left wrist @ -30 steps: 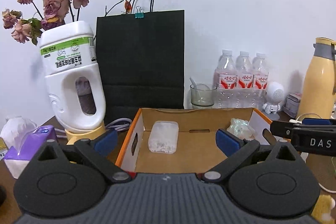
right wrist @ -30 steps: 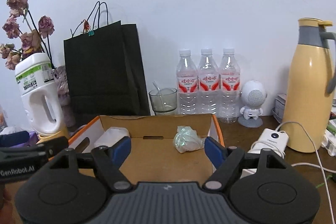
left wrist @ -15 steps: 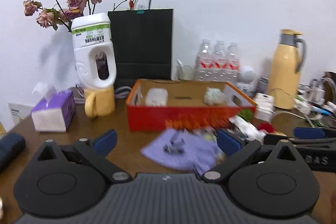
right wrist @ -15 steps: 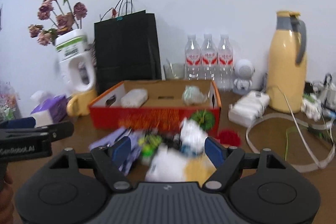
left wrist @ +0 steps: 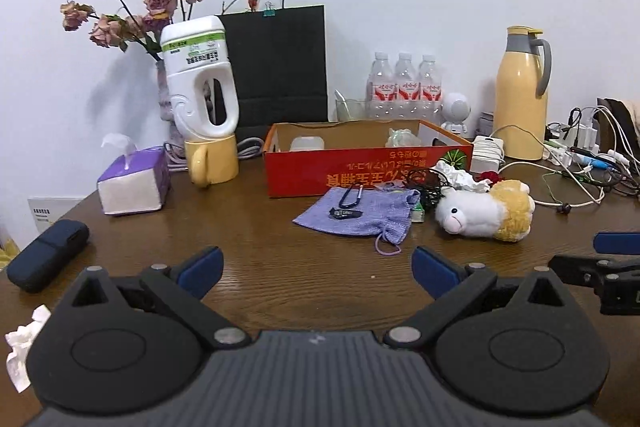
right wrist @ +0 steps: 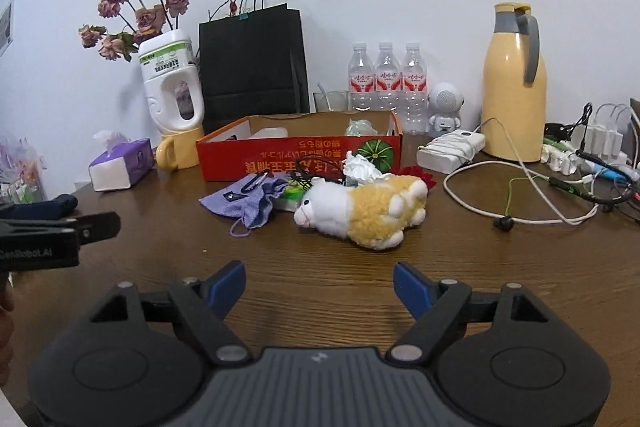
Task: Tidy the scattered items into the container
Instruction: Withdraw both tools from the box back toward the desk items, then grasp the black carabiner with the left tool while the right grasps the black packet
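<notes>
A red cardboard box point(left wrist: 360, 169) point(right wrist: 288, 157) stands open at mid table with a white packet point(left wrist: 307, 143) and a crumpled clear bag point(left wrist: 400, 138) inside. In front of it lie a purple knit pouch point(left wrist: 358, 213) point(right wrist: 244, 201) with a carabiner and a small dark item on it, a plush sheep point(left wrist: 484, 209) point(right wrist: 364, 209), crumpled white tissue point(right wrist: 360, 167) and tangled black cord. My left gripper point(left wrist: 316, 269) and right gripper point(right wrist: 320, 281) are both open and empty, held back over the near table, well short of the items.
A tissue box point(left wrist: 134, 181), yellow mug point(left wrist: 210, 163) holding a white jug, black paper bag point(left wrist: 280, 67), water bottles point(left wrist: 404, 87), yellow thermos point(left wrist: 520, 95) and cables point(right wrist: 520, 187) ring the box. A dark case point(left wrist: 48, 255) and crumpled paper point(left wrist: 24, 347) lie near left.
Both grippers have pulled back and away from above the box toward the near edge. The scattered items in front of the box have come into view. Jaws stay open.
</notes>
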Available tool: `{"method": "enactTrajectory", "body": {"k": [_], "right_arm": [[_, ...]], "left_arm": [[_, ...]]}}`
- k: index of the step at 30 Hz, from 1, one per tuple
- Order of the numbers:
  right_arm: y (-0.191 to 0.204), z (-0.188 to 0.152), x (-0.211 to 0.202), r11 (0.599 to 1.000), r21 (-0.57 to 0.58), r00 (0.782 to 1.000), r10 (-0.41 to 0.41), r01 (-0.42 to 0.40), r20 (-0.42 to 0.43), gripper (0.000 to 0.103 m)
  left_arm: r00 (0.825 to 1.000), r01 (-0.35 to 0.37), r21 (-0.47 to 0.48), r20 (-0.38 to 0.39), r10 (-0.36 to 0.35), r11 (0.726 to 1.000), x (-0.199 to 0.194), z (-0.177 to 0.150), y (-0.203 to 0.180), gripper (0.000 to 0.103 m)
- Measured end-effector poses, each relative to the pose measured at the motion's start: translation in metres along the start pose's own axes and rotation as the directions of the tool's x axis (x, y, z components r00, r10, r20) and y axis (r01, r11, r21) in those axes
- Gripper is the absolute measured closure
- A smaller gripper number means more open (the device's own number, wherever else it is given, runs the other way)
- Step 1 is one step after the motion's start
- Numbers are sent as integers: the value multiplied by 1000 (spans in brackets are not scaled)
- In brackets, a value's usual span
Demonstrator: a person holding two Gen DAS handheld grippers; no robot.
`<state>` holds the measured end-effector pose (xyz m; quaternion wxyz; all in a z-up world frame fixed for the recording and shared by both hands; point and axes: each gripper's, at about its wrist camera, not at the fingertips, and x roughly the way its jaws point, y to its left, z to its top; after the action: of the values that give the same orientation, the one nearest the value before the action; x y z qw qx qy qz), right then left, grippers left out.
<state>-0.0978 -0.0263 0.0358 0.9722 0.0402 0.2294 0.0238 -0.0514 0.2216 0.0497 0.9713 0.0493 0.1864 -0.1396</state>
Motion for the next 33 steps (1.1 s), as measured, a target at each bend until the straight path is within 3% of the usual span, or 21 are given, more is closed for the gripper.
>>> {"method": "enactTrajectory", "body": {"k": [4,6,13,16,18,25,29,33], "right_arm": [[-1,11,16,1000,-13,1000,12,-12,-4,24],[0,19,29,999,-18,999,36,-36,-6,29],[31,68,111,961,-182,977,201,-210,-68,44],[49,85,157,937,-220,959,245,-272,-145,55],[61,91,184,922,-254,951,254,-293,-175,60],[86,92,239,877,-349,934,252,-331,-252,62],[83,87,254,882,-304,918,277,-360,-284,88],[70,89,247,903,-240,919,290,-355,-266,94]], "left_arm": [[999,3,-17,-34,-4,1000,14,1,2,1],[998,-3,-25,-55,2,1000,26,4,6,1],[993,-49,-33,-107,46,998,70,16,28,2],[991,-64,-36,-118,60,997,87,25,38,2],[990,-65,-45,-129,59,997,98,30,45,2],[983,-82,-81,-169,67,993,131,42,67,2],[983,-87,-84,-170,72,993,145,52,71,2],[987,-60,-56,-155,50,997,160,62,66,5]]}}
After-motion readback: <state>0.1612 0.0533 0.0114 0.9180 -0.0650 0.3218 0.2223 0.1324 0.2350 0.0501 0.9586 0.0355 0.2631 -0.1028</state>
